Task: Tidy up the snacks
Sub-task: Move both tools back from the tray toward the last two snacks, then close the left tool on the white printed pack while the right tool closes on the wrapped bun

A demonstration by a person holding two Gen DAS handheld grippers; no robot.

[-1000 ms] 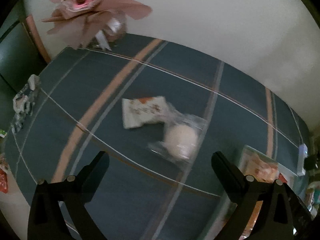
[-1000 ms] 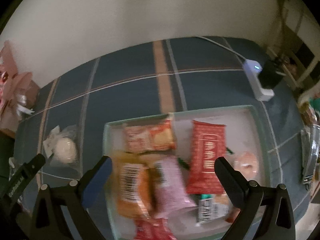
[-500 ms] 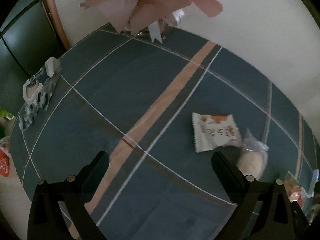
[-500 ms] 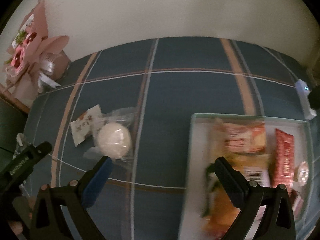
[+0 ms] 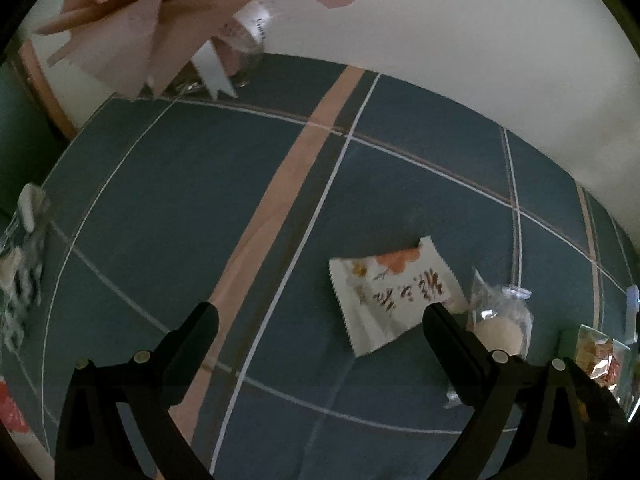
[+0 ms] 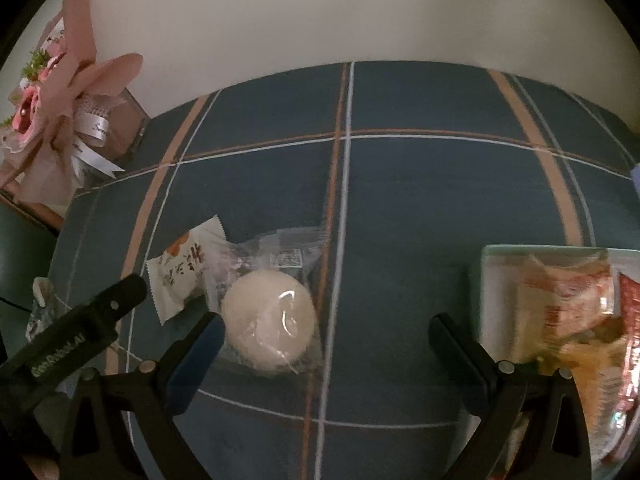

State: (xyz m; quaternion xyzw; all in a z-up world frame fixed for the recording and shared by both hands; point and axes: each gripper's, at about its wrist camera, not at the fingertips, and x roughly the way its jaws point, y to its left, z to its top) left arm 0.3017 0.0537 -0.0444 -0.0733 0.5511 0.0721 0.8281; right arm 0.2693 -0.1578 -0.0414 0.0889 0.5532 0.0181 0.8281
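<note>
Right gripper [image 6: 326, 332] jaws spread, empty, near bun [image 6: 269, 319]; centre over it, pinch wrapper gently. Left gripper [image 5: 320, 320] released, empty, by white packet [image 5: 394, 294].

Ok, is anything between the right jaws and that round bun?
Nothing visible. The bun lies on the cloth just ahead of the open right gripper, near its left jaw. The white packet sits beyond, to the left.
</note>
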